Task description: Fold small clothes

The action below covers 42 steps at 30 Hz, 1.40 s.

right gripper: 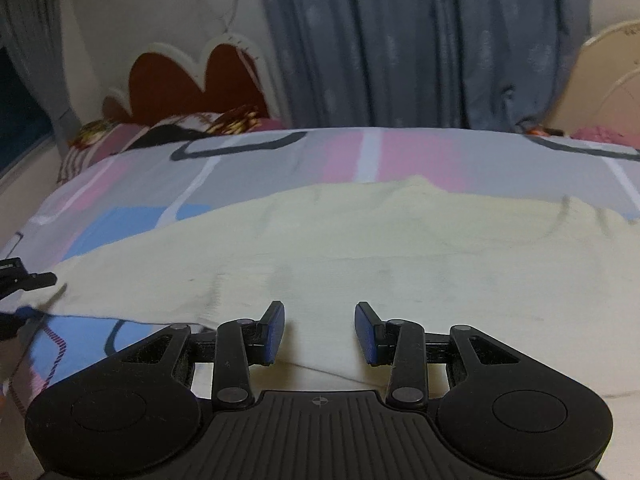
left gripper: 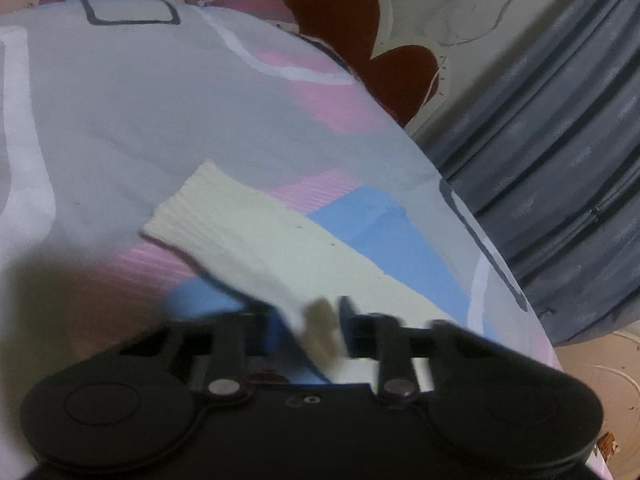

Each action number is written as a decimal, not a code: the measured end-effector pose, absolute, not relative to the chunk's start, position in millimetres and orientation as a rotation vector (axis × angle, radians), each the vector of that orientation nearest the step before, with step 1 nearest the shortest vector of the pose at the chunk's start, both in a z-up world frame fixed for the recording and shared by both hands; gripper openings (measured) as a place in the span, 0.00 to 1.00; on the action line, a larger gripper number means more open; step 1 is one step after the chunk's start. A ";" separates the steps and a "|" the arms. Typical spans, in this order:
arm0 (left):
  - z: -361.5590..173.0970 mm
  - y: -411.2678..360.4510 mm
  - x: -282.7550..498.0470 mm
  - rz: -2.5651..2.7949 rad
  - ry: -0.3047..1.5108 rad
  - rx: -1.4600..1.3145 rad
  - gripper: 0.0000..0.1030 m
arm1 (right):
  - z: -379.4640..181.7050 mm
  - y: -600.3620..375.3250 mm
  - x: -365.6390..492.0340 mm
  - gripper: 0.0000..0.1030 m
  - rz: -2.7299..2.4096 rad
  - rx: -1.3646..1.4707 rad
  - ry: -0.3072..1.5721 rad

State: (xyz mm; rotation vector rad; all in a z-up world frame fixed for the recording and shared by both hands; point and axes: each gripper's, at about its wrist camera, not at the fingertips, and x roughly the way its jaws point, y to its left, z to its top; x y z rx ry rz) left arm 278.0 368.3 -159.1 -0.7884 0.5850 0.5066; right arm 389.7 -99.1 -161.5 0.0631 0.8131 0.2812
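Observation:
A cream knit garment (right gripper: 360, 248) lies spread flat on the bed. Its sleeve (left gripper: 256, 224) ends in a ribbed cuff (left gripper: 188, 208) and runs up to the left in the left wrist view. My left gripper (left gripper: 320, 332) is blurred and low over the sheet, shut on a bunched fold of that sleeve. My right gripper (right gripper: 320, 328) hovers just over the garment's near part, its blue pads (right gripper: 276, 332) apart with nothing pinched between them.
The bed sheet (right gripper: 420, 152) has grey, pink and blue patches. A red headboard with scalloped white trim (right gripper: 180, 80) and striped pillows (right gripper: 120, 136) are at the far left. Grey curtains (right gripper: 400, 40) hang behind. The bed's edge (left gripper: 492, 248) drops off to the right.

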 end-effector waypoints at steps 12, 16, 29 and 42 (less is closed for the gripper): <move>-95.6 306.6 303.3 0.299 0.476 -0.542 0.04 | -175.6 -101.5 399.1 0.38 0.291 0.124 0.844; -73.3 245.1 327.9 0.133 0.469 -0.449 0.04 | -160.8 -130.4 389.3 0.38 0.276 0.171 0.810; -128.9 10.8 385.9 -0.314 0.697 -0.206 0.07 | -128.7 -244.5 340.5 0.38 0.095 0.199 0.773; -121.1 27.4 350.9 -0.227 0.712 -0.198 0.81 | -126.0 -261.1 324.8 0.38 0.134 0.207 0.776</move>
